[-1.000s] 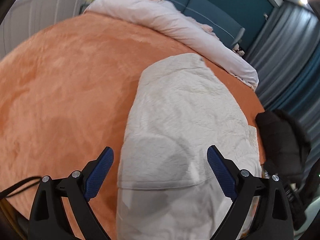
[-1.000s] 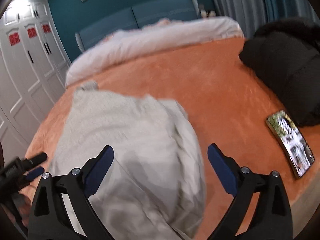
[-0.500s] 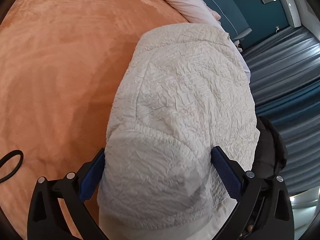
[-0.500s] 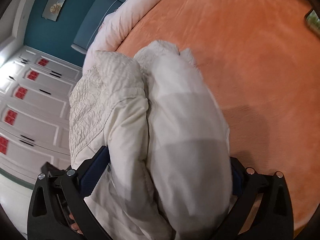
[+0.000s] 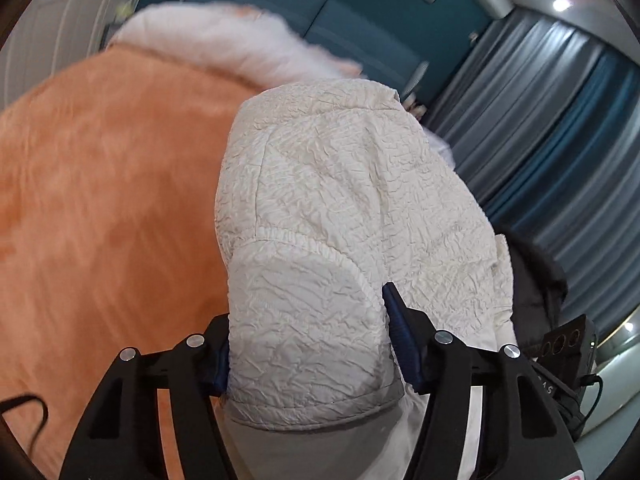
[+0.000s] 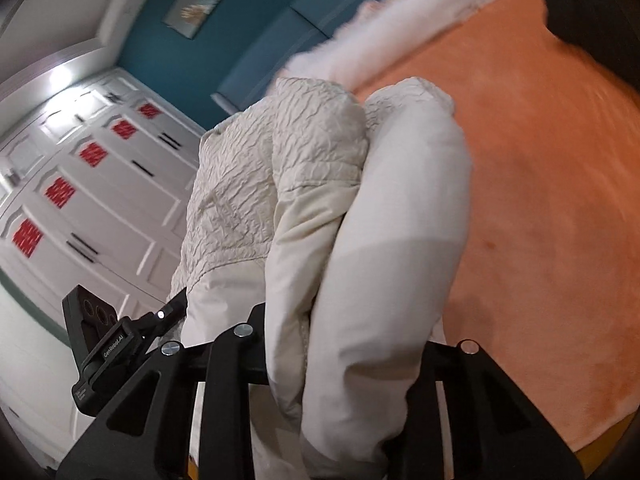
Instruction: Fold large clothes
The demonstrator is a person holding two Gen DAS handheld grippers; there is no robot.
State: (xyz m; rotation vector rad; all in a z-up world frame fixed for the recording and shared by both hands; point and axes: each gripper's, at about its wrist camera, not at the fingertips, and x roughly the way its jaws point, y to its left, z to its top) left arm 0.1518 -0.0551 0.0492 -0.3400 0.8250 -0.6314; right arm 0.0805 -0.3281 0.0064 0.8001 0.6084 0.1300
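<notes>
A white crinkled padded jacket [image 5: 340, 184] lies folded lengthways on the orange bedspread [image 5: 100, 200]. Its near end is bunched between the fingers of my left gripper [image 5: 308, 332]; the blue pads press into the fabric as the jaws are closing. In the right wrist view the same jacket [image 6: 280, 168] rises as a thick roll, smooth lining outward, through my right gripper [image 6: 344, 340]. Its jaws are closing too, with the fabric squeezed between them and the pads hidden. The near end hangs lifted off the bedspread [image 6: 540, 200].
A pale pink duvet [image 5: 224, 40] lies rolled along the far side of the bed. A dark garment [image 5: 536, 280] sits at the bed's right edge, with grey-blue curtains [image 5: 560, 120] behind. White wardrobe doors [image 6: 80, 184] stand to the left. Each gripper shows at the other view's edge.
Both grippers stood open over the jacket a second ago. They dropped onto its near end, narrowed on the fabric, and now lift it, with both views tilting up.
</notes>
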